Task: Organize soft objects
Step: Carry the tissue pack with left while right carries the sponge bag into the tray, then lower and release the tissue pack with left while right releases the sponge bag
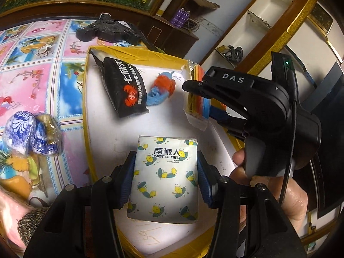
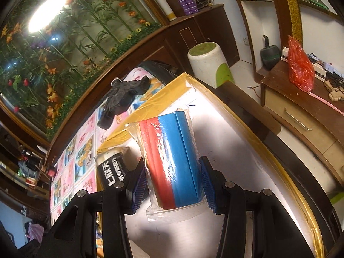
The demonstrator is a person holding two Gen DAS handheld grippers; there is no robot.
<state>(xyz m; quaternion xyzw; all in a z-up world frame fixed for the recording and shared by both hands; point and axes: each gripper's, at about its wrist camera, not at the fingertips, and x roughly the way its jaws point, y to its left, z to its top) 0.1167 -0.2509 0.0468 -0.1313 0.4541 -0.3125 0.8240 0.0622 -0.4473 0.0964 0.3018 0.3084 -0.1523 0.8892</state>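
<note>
Your left gripper (image 1: 165, 172): fingers clamped on what they hold | your right gripper (image 2: 173, 185): fingers pressing its load | your right hand (image 1: 279, 185): wrapped round the handle.

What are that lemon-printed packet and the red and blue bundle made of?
The lemon-printed packet looks like paper tissues in thin printed plastic film: soft corners, slight sheen. The red and blue bundle seems to be matte foam or sponge sheets inside a clear glossy plastic bag, which shows glare and wrinkles; the filling is a guess.
</note>
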